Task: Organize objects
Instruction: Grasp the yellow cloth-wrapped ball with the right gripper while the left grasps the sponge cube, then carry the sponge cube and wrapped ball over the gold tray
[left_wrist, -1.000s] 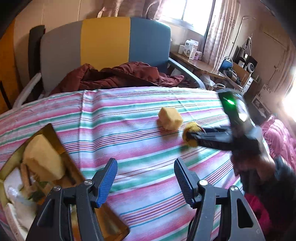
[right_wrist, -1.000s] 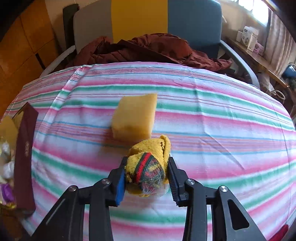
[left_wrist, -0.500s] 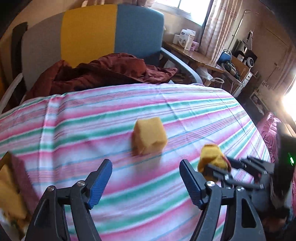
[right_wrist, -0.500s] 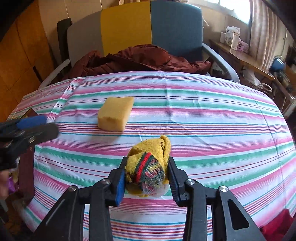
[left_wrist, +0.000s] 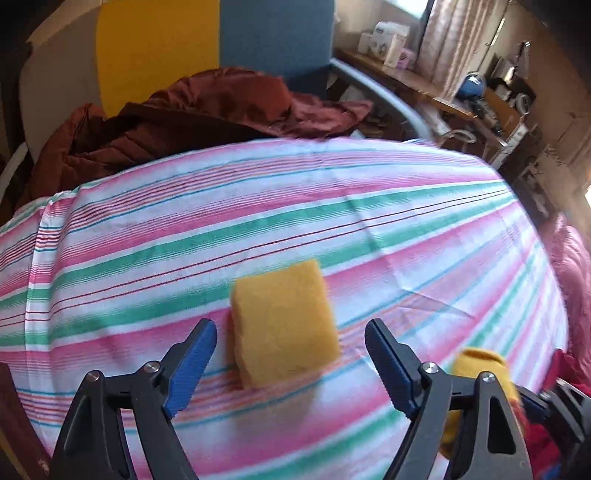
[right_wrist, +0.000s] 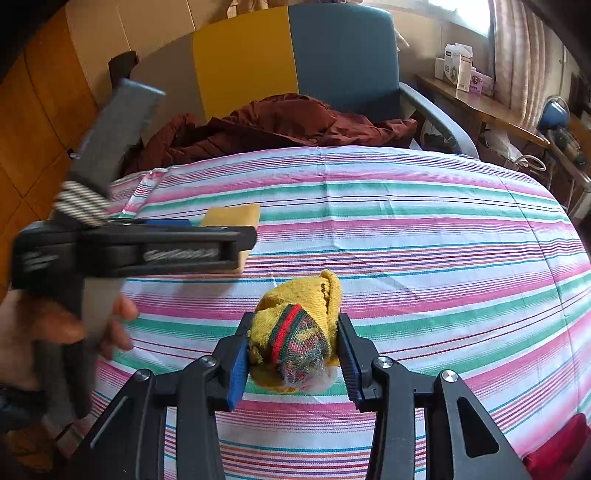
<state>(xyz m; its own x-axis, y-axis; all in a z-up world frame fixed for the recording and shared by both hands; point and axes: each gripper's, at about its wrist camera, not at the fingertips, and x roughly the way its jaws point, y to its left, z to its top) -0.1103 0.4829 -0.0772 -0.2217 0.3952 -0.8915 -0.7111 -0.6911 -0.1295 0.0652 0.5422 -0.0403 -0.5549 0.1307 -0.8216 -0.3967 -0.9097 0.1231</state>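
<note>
A yellow sponge block (left_wrist: 282, 325) lies on the striped tablecloth (left_wrist: 258, 221). My left gripper (left_wrist: 290, 356) is open, its blue fingers on either side of the sponge's near end. In the right wrist view the left gripper (right_wrist: 207, 225) comes in from the left and partly hides the sponge (right_wrist: 232, 216). My right gripper (right_wrist: 293, 354) is shut on a rolled yellow sock with a red and green band (right_wrist: 295, 332), held just above the cloth. The sock also shows at the lower right of the left wrist view (left_wrist: 480, 365).
A chair with grey, yellow and blue back panels (right_wrist: 277, 62) stands behind the table with a dark red jacket (right_wrist: 273, 122) on its seat. A wooden shelf with boxes (right_wrist: 461, 74) is at the back right. A dark box edge (left_wrist: 11, 406) shows at the lower left.
My left gripper has swung right from the box and moved up to the sponge, which now sits between its open fingers. My right gripper has drawn back with the sock still held.
</note>
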